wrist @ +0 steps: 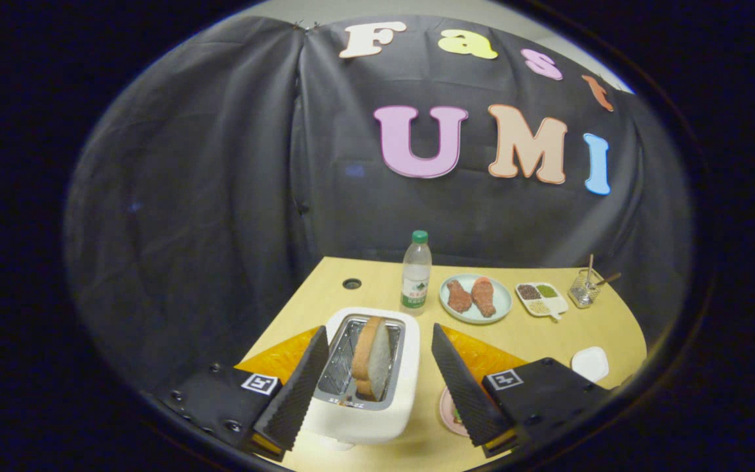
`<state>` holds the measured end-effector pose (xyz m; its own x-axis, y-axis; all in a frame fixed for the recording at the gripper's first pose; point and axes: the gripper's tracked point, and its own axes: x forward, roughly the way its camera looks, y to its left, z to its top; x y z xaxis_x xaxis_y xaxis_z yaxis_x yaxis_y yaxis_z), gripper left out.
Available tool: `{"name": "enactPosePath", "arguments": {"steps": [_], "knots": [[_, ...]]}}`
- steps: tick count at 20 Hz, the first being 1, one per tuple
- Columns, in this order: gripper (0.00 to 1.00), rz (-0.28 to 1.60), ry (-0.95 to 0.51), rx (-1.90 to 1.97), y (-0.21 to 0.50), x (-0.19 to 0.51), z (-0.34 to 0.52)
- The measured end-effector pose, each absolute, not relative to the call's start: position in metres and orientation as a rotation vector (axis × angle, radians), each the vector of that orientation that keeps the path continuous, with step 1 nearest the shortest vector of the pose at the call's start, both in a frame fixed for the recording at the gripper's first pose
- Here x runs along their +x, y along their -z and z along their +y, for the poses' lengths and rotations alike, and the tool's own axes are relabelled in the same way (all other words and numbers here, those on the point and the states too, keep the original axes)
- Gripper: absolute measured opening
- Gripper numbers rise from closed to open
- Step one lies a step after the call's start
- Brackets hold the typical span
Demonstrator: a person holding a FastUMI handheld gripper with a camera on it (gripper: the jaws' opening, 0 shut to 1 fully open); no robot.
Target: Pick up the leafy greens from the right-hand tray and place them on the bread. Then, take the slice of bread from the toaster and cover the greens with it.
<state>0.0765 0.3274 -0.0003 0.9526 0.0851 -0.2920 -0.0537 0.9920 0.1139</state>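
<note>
Now, gripper fingers wide apart, flanking bread slice upright in toaster.

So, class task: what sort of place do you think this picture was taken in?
Probably a staged kitchen booth, not a real kitchen. Black cloth walls enclose a small table with a toaster holding a slice of bread and a plate. The open claw straddles the toaster.
</note>
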Motion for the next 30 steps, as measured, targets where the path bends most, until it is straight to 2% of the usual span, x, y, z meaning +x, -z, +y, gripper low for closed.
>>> {"name": "enactPosePath", "arguments": {"steps": [2, 11, 17, 18, 20, 25, 30], "knots": [[0.99, 0.354, -0.071, 0.078, 0.018, 0.084, 0.339], [0.52, 0.51, -0.051, 0.107, 0.045, 0.102, 0.345], [0.14, 0.581, -0.018, 0.153, 0.052, 0.108, 0.333], [0.14, 0.594, -0.009, 0.16, 0.049, 0.104, 0.33], [0.05, 0.624, -0.021, 0.162, 0.048, 0.104, 0.329], [0.05, 0.641, -0.042, 0.156, 0.026, 0.102, 0.321], [0.05, 0.582, -0.03, 0.187, -0.013, 0.096, 0.303]]}}
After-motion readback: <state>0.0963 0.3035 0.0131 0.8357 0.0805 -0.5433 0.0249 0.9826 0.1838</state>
